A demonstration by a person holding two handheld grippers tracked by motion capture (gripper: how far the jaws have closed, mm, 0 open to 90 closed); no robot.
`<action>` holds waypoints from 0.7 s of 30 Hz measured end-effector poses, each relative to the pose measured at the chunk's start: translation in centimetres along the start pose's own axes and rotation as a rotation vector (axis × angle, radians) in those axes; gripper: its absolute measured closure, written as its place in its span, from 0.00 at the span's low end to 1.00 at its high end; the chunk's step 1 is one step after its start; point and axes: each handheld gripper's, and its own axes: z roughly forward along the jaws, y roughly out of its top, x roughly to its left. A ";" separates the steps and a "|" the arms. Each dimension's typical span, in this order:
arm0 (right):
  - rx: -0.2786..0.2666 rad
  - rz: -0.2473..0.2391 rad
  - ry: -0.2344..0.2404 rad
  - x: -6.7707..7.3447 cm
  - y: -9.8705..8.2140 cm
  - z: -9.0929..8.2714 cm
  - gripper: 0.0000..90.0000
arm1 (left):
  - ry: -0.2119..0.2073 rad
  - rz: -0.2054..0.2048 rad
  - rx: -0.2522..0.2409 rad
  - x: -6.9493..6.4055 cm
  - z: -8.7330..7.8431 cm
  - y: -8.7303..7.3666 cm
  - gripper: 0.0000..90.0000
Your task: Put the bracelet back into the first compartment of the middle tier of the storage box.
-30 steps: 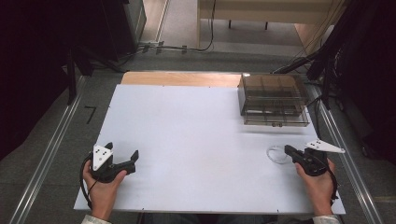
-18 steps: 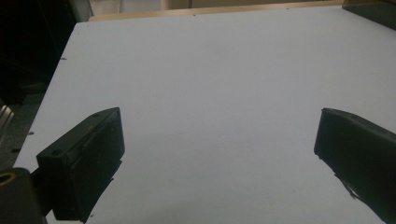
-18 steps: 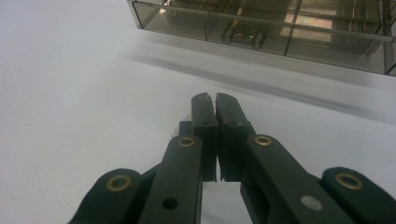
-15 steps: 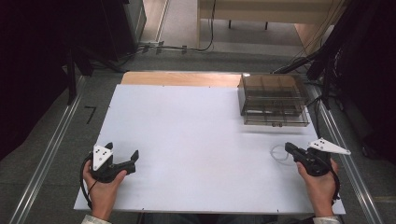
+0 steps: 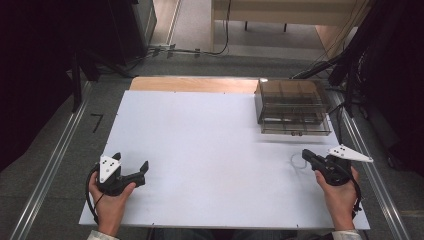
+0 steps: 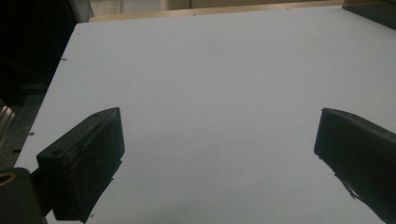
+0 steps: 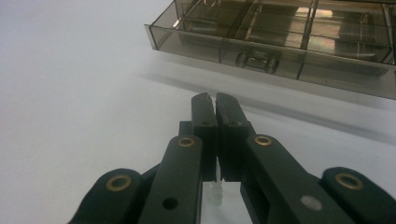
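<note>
Nearest the person, at the corner of the white tabletop point(image 5: 210, 150) farthest from the smoky plastic box point(image 5: 295, 107), the left hand-held gripper point(image 5: 131, 163) rests low in the left hand point(image 5: 111, 200). Its jaws are spread wide with nothing but bare surface between them. It looks parked there to stay out of the way, ready rather than working. On the box's side, a little nearer the person than the box front, the right hand point(image 5: 339, 192) holds the right hand-held gripper point(image 5: 306, 154) with its jaws pressed flat together and aimed toward the box. Just beside those jaw tips, on the side away from the box's far wall, a faint clear loop point(image 5: 296, 161) lies on the tabletop. This is probably the piece being worked, since it is the nearest thing to the shut jaws. In the right gripper view a small see-through bit shows low in the slit behind the jaw tips, but whether it is truly pinched cannot be told. The box stands beyond, empty as far as its tinted compartments show. Its open top faces up, probably so small pieces can be dropped in from above. Beyond the box's far-left corner runs a bare wooden strip point(image 5: 192, 84).
</note>
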 end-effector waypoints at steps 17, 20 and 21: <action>-0.014 -0.015 0.012 0.8 1.1 0.9 0.95 | 0.001 -0.003 -0.005 0.0 -0.1 0.0 0.02; -0.014 -0.019 0.014 0.8 1.2 1.0 0.95 | 0.000 -0.002 -0.003 0.0 -0.1 0.0 0.02; -0.014 -0.020 0.015 0.9 1.3 1.1 0.95 | 0.000 -0.001 -0.002 0.0 -0.1 0.0 0.02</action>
